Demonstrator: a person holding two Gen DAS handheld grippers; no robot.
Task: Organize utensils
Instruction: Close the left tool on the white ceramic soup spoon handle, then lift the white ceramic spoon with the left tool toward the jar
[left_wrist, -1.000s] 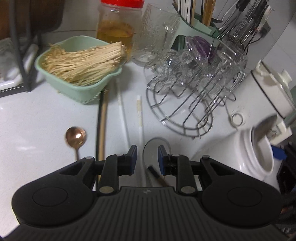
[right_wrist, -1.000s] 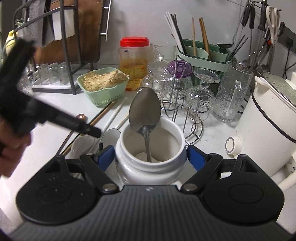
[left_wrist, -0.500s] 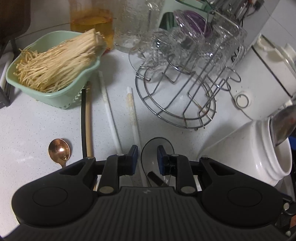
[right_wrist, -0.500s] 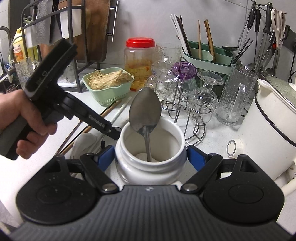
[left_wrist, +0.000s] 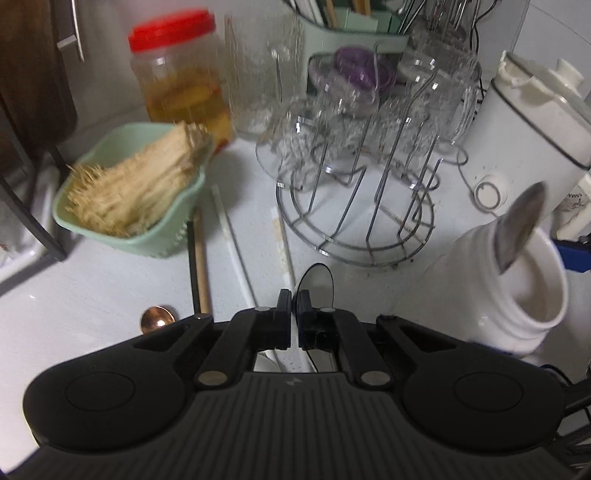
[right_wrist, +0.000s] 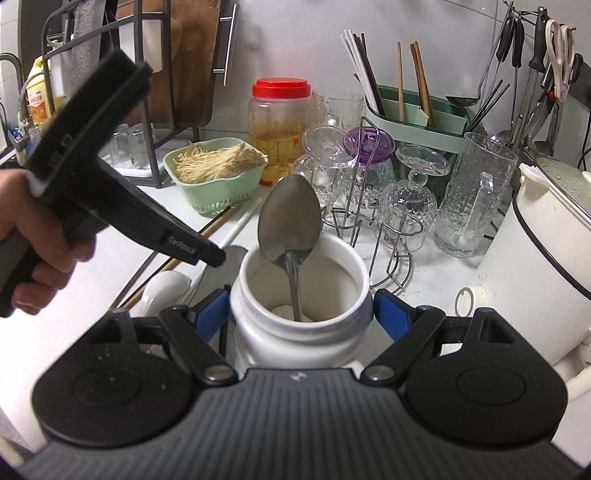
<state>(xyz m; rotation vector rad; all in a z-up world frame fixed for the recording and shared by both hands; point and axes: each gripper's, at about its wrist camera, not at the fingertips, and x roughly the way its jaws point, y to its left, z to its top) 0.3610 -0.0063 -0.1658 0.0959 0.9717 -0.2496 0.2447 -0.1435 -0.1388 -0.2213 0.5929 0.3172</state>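
Observation:
My left gripper (left_wrist: 294, 295) points down at the counter and its jaws are closing, nearly together, on the neck of a pale spoon with a dark rim (left_wrist: 317, 284). The right wrist view shows the same left gripper (right_wrist: 216, 258), in a person's hand, just left of the white jar (right_wrist: 295, 326). My right gripper (right_wrist: 301, 317) is shut on that jar, a blue pad on each side. A steel spoon (right_wrist: 290, 218) stands in the jar. A copper spoon (left_wrist: 157, 317), a wooden chopstick (left_wrist: 201, 269) and white chopsticks (left_wrist: 232, 243) lie on the counter. A white ceramic spoon (right_wrist: 166, 291) lies beside the jar.
A green basket (right_wrist: 218, 205) of pale mushrooms and a red-lidded jar (right_wrist: 280, 129) stand at the back left. A wire rack with upturned glasses (right_wrist: 402, 192), a green utensil holder (right_wrist: 417, 118) and a white cooker (right_wrist: 535, 266) fill the back and right.
The left jaws have closed from a wide gap onto the dark-rimmed spoon, and the gripper has pulled back and risen a little. The right gripper and the jar have stayed still.

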